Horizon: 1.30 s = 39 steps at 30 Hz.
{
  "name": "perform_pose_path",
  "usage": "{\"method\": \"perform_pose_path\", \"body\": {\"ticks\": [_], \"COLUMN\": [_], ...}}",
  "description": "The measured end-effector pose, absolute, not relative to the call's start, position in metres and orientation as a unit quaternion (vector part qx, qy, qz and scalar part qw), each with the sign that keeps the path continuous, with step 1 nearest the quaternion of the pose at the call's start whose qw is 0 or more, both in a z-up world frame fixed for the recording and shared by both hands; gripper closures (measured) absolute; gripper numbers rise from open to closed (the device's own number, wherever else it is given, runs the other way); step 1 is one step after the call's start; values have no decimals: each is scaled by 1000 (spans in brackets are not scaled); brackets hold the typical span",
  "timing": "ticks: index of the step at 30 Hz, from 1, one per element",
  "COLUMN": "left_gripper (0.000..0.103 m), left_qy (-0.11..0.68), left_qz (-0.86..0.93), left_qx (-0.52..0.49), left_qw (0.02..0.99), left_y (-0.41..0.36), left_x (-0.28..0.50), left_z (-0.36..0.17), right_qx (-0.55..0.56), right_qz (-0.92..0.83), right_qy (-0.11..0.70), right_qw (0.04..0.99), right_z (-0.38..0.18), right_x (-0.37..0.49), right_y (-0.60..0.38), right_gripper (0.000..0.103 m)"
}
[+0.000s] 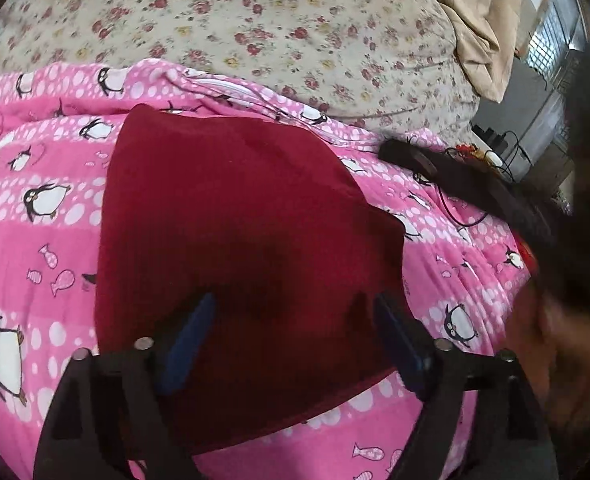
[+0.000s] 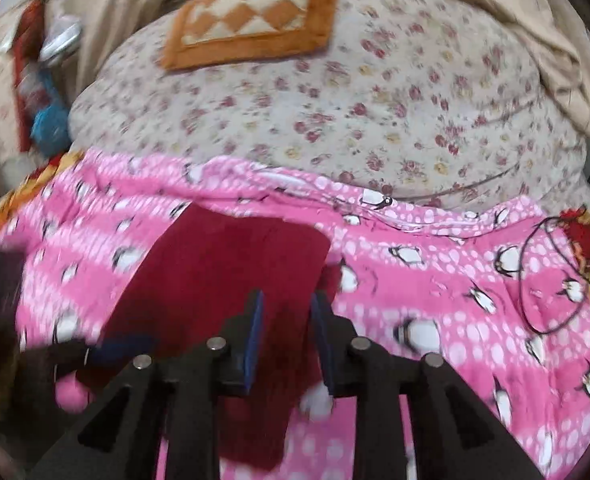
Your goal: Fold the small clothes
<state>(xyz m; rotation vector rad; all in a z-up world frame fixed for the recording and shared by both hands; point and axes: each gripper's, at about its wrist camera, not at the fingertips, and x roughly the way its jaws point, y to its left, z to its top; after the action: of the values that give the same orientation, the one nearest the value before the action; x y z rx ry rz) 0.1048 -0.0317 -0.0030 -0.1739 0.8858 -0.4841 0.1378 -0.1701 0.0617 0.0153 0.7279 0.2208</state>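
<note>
Two grippers hover over a dark red garment spread on a pink penguin blanket. Left gripper is spread wide, holding nothing; right gripper is partly open, empty. An edge should be pinched squarely before folding.

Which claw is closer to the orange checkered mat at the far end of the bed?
Neither clearly. The left claw and the right claw, both open, hover over the dark red garment on the pink penguin blanket; the orange mat lies far beyond both.
</note>
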Motion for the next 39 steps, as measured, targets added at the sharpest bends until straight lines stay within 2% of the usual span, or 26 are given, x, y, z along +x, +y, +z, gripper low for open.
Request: {"method": "perform_pose_path", "body": {"ticks": [5,8,11,13,16,21,23,27,30,32,34,39], "left_gripper": [31,24,22,20,16,14,14,14,14,14,14,14], "left_qy": [418,409,410,417,431,420,416,418,418,419,417,418], "left_qz": [-235,-240,-238,-236,-231,-244,-243,-237,-234,-232,-231,-230], "left_qx": [-100,-133,-160,-165,-179,-189,-181,-150,-138,-133,-134,-139], "left_qw": [872,870,866,862,854,853,857,864,867,868,869,868], "left_y": [-28,-23,-20,-22,-22,-16,-17,-25,-29,-30,-29,-28], "left_x": [105,105,109,111,115,114,112,109,107,107,107,108], "left_z": [-4,-5,-4,-2,2,3,5,8,7,6,5,4], "right_qx": [-32,-64,-75,-48,-64,-53,-43,-35,-10,7,20,-7], "right_qz": [179,190,174,171,163,132,103,84,90,91,94,94], "right_qy": [410,436,473,472,462,423,411,402,390,379,374,337], "right_qw": [894,877,861,863,869,895,905,911,916,921,923,937], "right_z": [36,13,-18,-20,-16,25,38,48,48,49,49,62], "right_x": [218,239,254,253,245,209,184,133,97,82,76,65], "right_y": [-161,-154,-156,-161,-157,-179,-195,-221,-235,-240,-240,-226], "right_gripper": [78,80,81,81,81,80,74,72,66,48,36,35]}}
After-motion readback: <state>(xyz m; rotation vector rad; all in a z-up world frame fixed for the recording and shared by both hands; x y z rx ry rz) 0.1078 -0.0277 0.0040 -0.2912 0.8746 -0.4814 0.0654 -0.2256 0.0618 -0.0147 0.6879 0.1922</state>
